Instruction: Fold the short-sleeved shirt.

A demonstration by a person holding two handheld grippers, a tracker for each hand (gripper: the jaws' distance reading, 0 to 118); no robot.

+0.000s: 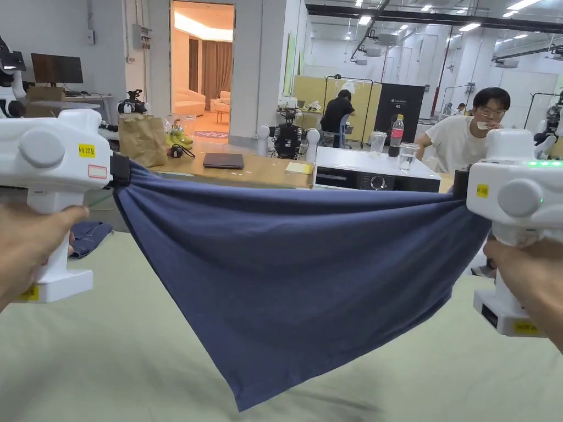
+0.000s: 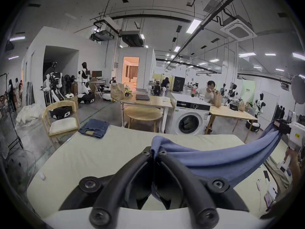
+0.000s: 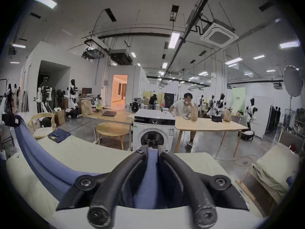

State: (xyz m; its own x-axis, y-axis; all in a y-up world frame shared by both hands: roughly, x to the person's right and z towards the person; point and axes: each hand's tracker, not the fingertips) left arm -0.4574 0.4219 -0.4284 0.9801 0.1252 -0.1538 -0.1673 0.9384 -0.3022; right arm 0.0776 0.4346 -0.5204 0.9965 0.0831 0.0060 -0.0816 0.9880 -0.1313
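A dark blue shirt point(image 1: 286, 275) hangs stretched in the air between both grippers, above the pale green table point(image 1: 99, 357). Its lower edge droops to a point close to the table near me. My left gripper point(image 1: 120, 169) is shut on the shirt's left end; in the left gripper view the jaws point(image 2: 154, 151) pinch bunched blue cloth point(image 2: 214, 158). My right gripper point(image 1: 461, 189) is shut on the right end, with cloth point(image 3: 152, 169) running between the jaws point(image 3: 153, 150). The other gripper point(image 3: 11, 119) appears far left in the right gripper view.
Folded jeans point(image 2: 94, 128) lie at the table's far left corner. Beyond the table stand a washing machine point(image 2: 189, 117), wooden tables point(image 1: 253, 170), a round stool point(image 2: 142, 115) and a chair point(image 2: 60, 121). A person point(image 1: 462, 137) sits behind the machine.
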